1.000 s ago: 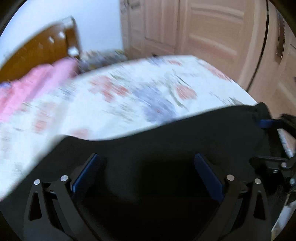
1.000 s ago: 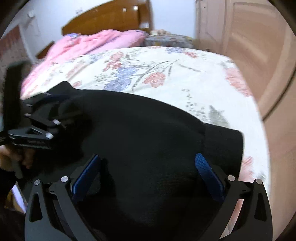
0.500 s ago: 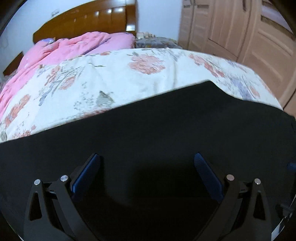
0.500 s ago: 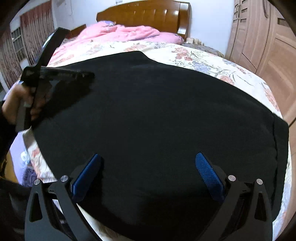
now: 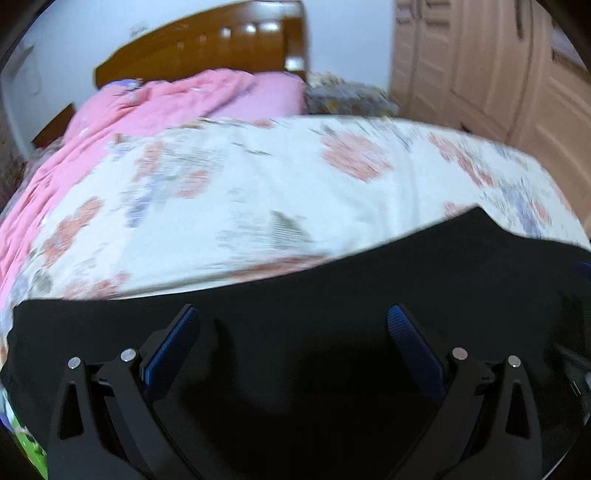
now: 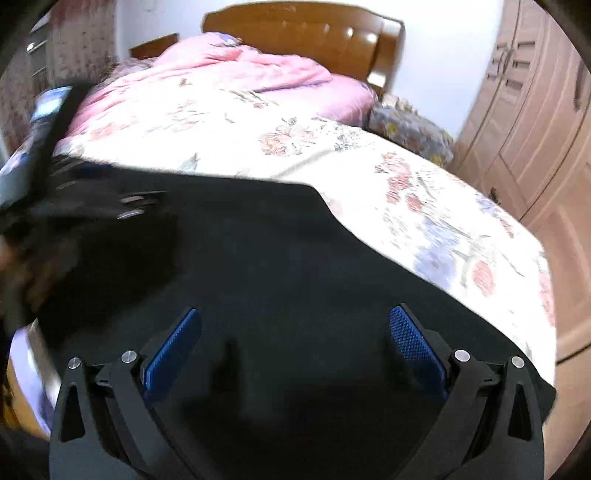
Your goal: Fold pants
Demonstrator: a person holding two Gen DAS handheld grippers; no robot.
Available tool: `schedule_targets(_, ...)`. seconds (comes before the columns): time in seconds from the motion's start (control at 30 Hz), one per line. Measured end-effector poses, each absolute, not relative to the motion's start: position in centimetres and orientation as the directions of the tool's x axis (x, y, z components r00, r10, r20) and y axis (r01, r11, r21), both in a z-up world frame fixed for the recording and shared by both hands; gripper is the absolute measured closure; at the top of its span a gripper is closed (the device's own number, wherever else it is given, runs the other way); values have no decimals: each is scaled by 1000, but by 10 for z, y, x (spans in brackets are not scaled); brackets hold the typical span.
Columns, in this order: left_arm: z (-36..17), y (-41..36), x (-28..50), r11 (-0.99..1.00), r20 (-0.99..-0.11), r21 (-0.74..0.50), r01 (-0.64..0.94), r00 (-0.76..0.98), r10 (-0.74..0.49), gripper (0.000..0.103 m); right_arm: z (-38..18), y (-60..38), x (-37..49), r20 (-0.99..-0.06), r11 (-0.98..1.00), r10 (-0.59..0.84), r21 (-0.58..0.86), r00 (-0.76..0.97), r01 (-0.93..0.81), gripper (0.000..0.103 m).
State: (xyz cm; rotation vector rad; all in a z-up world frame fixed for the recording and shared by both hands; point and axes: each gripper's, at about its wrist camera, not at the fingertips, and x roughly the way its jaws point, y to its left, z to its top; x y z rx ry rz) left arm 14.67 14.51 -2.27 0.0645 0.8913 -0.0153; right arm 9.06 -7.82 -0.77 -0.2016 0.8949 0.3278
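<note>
Pants [image 6: 288, 266] amid sheet [image 6: 424, 199], quilt [image 6: 240, 66]

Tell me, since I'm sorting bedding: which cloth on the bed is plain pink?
The rumpled quilt by the headboard; the sheet is floral, the pants black.

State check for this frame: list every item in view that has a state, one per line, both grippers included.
left gripper: open, nothing between its fingers, over the cloth
right gripper: open, nothing between its fingers, over the cloth
black pants: spread flat on the bed's near end
floral bedspread: laid flat, partly covered by the pants
pink quilt: bunched at the headboard end
wardrobe doors: closed
</note>
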Motion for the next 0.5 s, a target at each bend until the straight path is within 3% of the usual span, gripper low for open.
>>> schedule_targets(0.1,-25,194,133,998,-778,49,-46,624,67,2,-13,-58,98,-788,920,239,-3,567,-393,5)
schedule_targets(0.23,-42,278,118,974,-812,-2,-225,569,130,2,-40,-42,100,-822,910,181,-68,539,-409,5)
schedule_targets(0.3,-51,319,107,954,-817,-46,-298,560,135,2,-46,-51,99,-810,917,225,-12,542,-399,4)
schedule_targets(0.5,-35,361,64,947,-759,-149,-284,647,75,2,-47,-43,104,-810,932,177,-45,559,-361,5)
